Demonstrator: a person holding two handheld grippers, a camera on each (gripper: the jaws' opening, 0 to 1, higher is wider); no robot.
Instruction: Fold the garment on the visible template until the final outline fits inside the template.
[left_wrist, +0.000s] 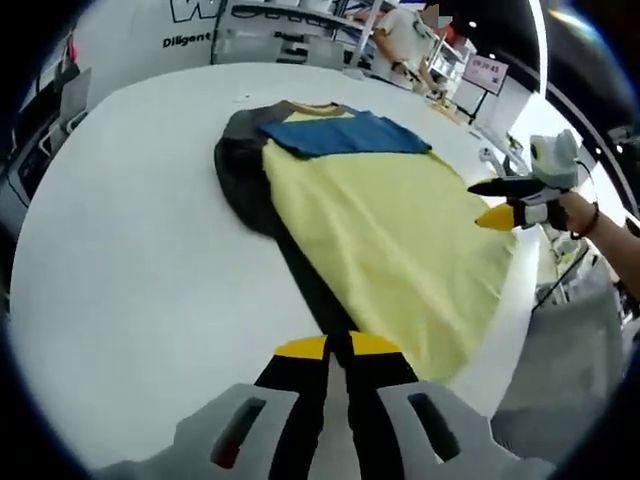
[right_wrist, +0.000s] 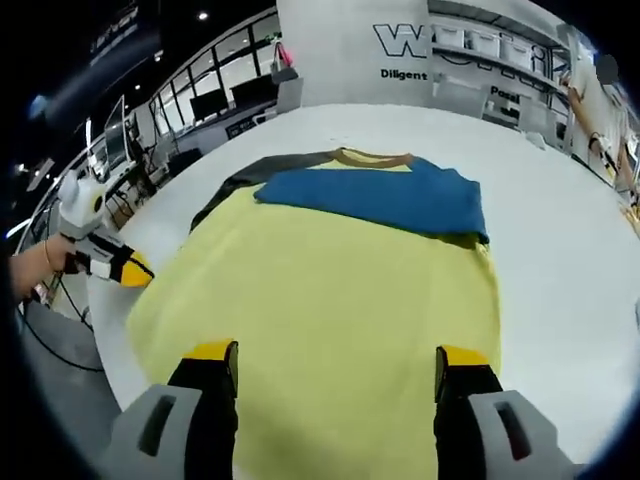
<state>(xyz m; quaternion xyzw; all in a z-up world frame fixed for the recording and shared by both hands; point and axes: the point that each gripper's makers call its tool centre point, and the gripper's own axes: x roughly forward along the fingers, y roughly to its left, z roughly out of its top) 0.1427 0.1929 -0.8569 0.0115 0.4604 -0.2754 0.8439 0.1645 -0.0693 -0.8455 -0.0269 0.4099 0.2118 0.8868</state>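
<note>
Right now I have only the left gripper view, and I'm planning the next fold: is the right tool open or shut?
Observer: Open. In the right gripper view the right tool has its jaws wide apart, with the yellow garment spread between them.
Operator: Is it pinching any cloth?
Observer: No pinch shows. Both jaws stand apart over flat cloth.
Operator: How does my left tool look from that side?
Observer: The left tool has its tips together and sits by the garment's corner, near the table edge.
</note>
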